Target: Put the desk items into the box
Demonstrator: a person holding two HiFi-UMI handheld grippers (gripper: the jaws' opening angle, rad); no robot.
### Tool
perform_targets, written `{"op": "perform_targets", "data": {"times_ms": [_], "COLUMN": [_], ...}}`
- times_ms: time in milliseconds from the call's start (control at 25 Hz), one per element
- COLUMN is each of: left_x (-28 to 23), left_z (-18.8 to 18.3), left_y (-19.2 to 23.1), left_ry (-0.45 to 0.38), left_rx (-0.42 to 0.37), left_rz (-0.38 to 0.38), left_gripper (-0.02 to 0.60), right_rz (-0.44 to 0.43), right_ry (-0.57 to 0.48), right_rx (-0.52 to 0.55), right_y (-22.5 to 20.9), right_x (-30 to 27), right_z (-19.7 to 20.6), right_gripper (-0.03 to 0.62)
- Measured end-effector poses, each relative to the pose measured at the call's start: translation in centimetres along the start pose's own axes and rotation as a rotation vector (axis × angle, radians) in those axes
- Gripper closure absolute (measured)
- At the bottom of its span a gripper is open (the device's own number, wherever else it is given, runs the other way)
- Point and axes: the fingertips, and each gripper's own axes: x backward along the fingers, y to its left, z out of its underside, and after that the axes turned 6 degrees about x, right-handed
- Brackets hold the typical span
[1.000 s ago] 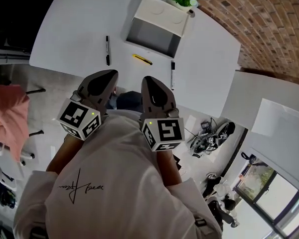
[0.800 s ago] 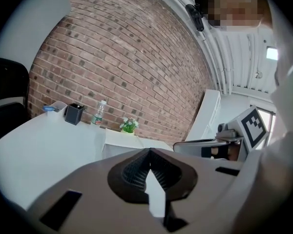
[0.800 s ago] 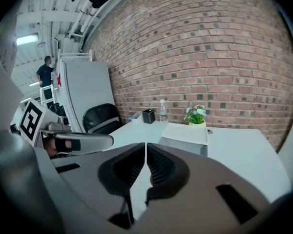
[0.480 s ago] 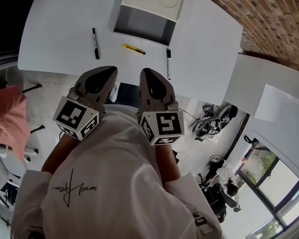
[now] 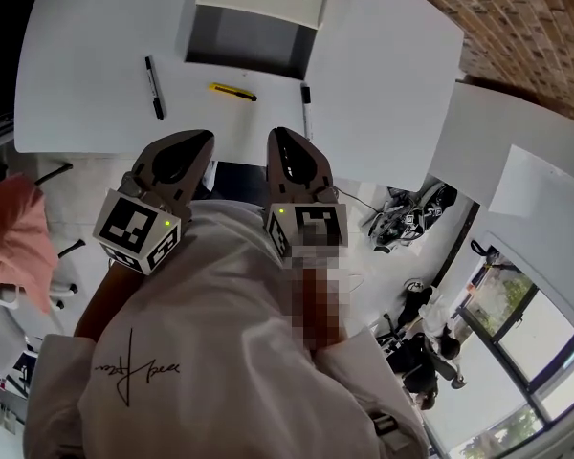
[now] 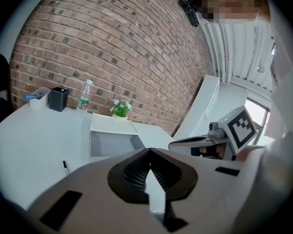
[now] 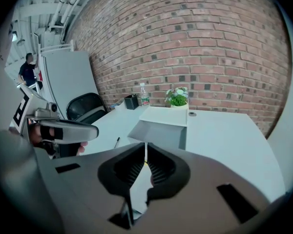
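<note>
An open white box (image 5: 249, 36) stands at the back of the white table (image 5: 86, 55). In front of it lie a black pen (image 5: 154, 74), a yellow utility knife (image 5: 232, 91) and a second marker (image 5: 306, 109). My left gripper (image 5: 197, 140) and right gripper (image 5: 279, 137) are held side by side at the table's front edge, short of all the items. Both are shut with nothing in them. The left gripper view shows the box (image 6: 112, 136) and the pen (image 6: 65, 166); the right gripper view shows the box (image 7: 163, 126) and the pen (image 7: 116, 142).
A small potted plant (image 7: 178, 97), a water bottle (image 7: 143, 94) and a black pen holder (image 6: 58, 99) stand behind the box by the brick wall. A black chair (image 7: 85, 108) is at the table's left. A second white table (image 5: 478, 151) lies to the right.
The table and its items have slid up and left in the head view. Both grippers stay shut and close to the body at the front edge.
</note>
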Motion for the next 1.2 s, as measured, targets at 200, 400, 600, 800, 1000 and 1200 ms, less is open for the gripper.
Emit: {"op": "perform_targets", "data": {"times_ms": [200, 400, 600, 800, 1000, 1200], "left_x": [-1.4, -2.5, -3.6, -4.7, -5.4, -6.0], "left_z": [0.3, 0.5, 0.7, 0.4, 0.6, 0.8], "left_y": [-0.4, -0.1, -0.1, 0.2, 0.1, 0.0], "left_ry": [0.036, 0.050, 0.065, 0.067, 0.081, 0.092], "left_rx": [0.001, 0.020, 0.029, 0.043, 0.042, 0.045], "left_rz": [0.009, -0.016, -0.028, -0.039, -0.037, -0.037], "left_gripper": [0.577, 0.577, 0.577, 0.577, 0.577, 0.577], "right_rz": [0.028, 0.033, 0.022, 0.021, 0.025, 0.033], "right_ry": [0.069, 0.128, 0.177, 0.216, 0.248, 0.283], "right_rx": [-0.012, -0.030, -0.037, -0.044, -0.046, -0.044], "right_y": [-2.8, -4.7, -6.1, -7.5, -8.5, -9.4], "right_x": [-1.0, -1.9, -3.0, -3.9, -4.6, -4.9], "right_z": [2.2, 4.1, 5.7, 7.0, 8.1, 9.4], "right_gripper": [0.566, 0.566, 0.566, 0.518, 0.496, 0.496]}}
